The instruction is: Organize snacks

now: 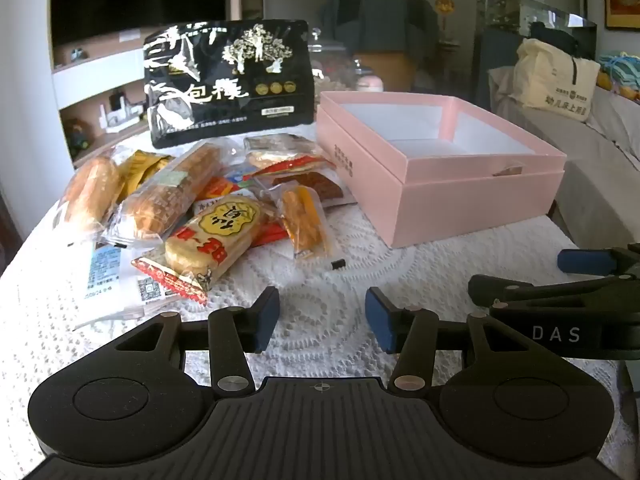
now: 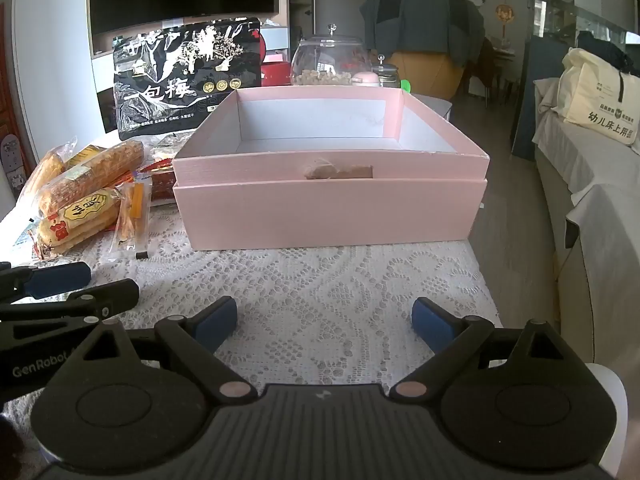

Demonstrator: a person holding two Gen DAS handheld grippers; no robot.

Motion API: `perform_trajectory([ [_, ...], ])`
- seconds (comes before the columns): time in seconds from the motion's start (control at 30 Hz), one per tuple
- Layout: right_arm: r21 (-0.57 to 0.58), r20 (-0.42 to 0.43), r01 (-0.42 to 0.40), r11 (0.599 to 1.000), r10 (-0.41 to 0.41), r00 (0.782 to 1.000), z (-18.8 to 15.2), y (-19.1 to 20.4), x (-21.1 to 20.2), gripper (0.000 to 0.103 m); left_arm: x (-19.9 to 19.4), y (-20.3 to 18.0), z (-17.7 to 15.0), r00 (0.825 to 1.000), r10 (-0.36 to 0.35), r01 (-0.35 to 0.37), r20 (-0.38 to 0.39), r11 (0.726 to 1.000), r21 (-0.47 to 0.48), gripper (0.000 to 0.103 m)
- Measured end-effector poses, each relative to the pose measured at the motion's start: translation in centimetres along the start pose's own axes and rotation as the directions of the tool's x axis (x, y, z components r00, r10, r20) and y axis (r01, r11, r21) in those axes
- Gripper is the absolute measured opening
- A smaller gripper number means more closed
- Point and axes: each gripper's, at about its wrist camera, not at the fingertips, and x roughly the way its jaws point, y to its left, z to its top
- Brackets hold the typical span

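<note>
A pile of wrapped snacks lies on the lace tablecloth: a rice cracker pack (image 1: 212,236), a long bread pack (image 1: 168,196), a bun (image 1: 90,196) and an orange snack stick (image 1: 304,220). A large black plum bag (image 1: 228,80) stands behind them. An open pink box (image 1: 472,196) with nothing in it sits to their right; it fills the right wrist view (image 2: 328,216). My left gripper (image 1: 322,318) is open and empty, low over the cloth in front of the pile. My right gripper (image 2: 324,324) is open and empty in front of the box.
A glass jar (image 2: 332,60) with a lid stands behind the box. The table's right edge (image 2: 480,264) drops to the floor, with a covered sofa (image 2: 592,208) and a cream bag (image 2: 600,96) beyond. A TV and shelves are at the back left.
</note>
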Motion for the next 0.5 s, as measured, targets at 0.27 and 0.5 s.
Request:
perform_trajectory([
  [0.27,0.0,0.0,0.0,1.0,0.0,1.0,0.0,0.01,0.02,0.095,0.09,-0.1,0.05,1.0,-0.009,0.009,-0.001,1.0,-0.012,0.054],
  [0.5,0.0,0.0,0.0,1.0,0.0,1.0,0.0,-0.01,0.01,0.095,0.09,-0.05,0.06,1.0,-0.011,0.011,-0.002,1.0,-0.014,0.055],
])
